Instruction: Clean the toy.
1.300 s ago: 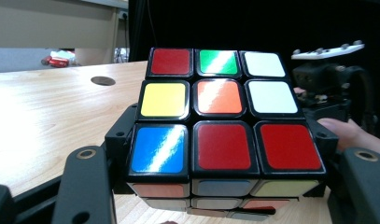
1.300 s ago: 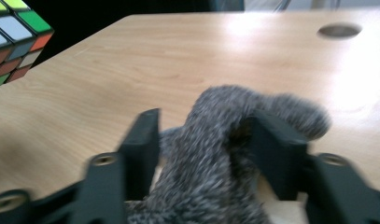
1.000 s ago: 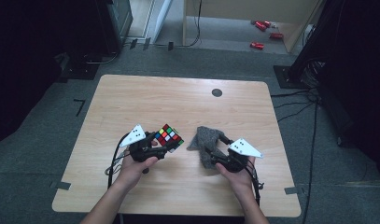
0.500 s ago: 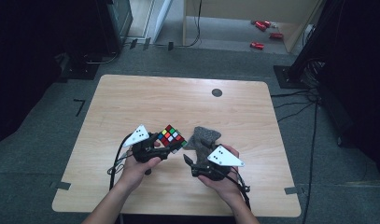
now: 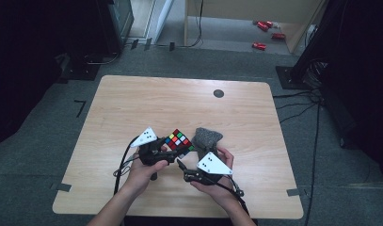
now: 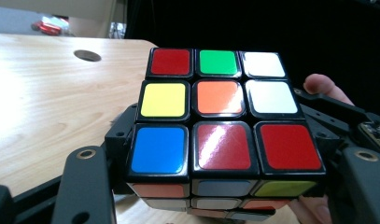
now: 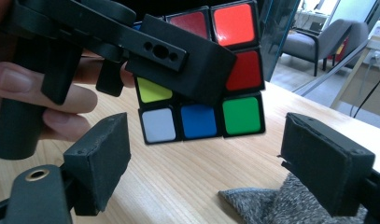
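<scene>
High view first: we see the left tool (image 5: 172, 153) gripping a scrambled puzzle cube (image 5: 179, 142) just above the bench (image 5: 132, 103), near its front edge and a little left of centre. Our left hand (image 5: 144, 172) wraps the tool's body, and the grey three-cornered plate sits on top of it. From the left gripper view we look straight onto one face of the cube (image 6: 222, 116), with red, green and white across the top row, yellow, orange and white in the middle, and blue and two reds along the bottom; the black jaws press in on both sides of it, so the cube is clamped firmly. Our right tool (image 5: 180, 165) lies just beside the cube, its tip pointing toward the left tool, and our right hand (image 5: 217, 181) holds it low over the bench. In the right gripper view its jaws stand wide apart, having just been opening, with nothing pressed between the pads; the cube (image 7: 204, 116) hangs beyond them, well short of either pad. A crumpled grey cloth (image 5: 207, 137) rests on the bench just right of the cube, touching our right hand, and shows again under the right-hand jaw (image 7: 271, 205).
</scene>
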